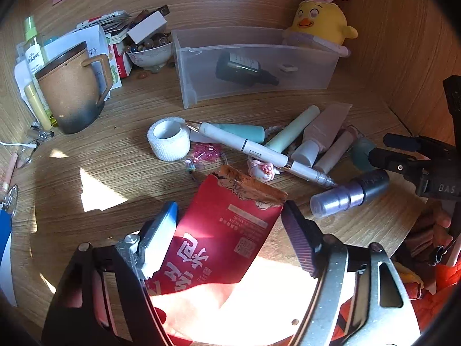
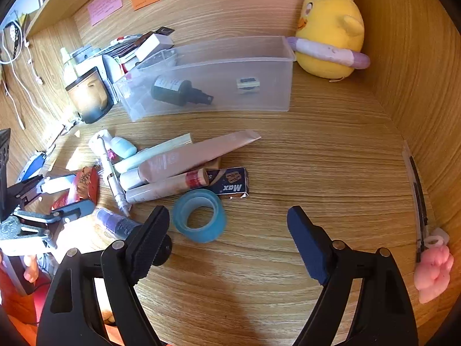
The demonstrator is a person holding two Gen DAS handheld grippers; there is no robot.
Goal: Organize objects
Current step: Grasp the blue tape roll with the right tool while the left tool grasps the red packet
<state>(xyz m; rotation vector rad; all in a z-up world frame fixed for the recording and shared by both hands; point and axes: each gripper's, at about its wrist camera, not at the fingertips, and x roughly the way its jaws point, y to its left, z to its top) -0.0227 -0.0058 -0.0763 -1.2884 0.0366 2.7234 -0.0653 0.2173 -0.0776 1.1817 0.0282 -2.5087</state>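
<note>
We see a clear plastic bin (image 2: 268,57) standing open at twelve o'clock, a dark bottle (image 2: 173,90) lying on its side inside. At ten o'clock a heap of tubes, a white pen (image 1: 259,150) across them. A blue tape roll (image 2: 198,216) lies flat at center.

On the small dark-blue cardboard box (image 2: 230,184) lying on my worktop I read "Max" in white letters, upside down to me. My right tool (image 1: 432,173) shows the raised letters "DAS" on its black body, seen from my left wrist. The torn red paper packet (image 1: 224,230) carries large white Chinese characters and a square seal, which I cannot make out. Writing on the pink sticky note (image 2: 104,5) is too small to read.
</note>
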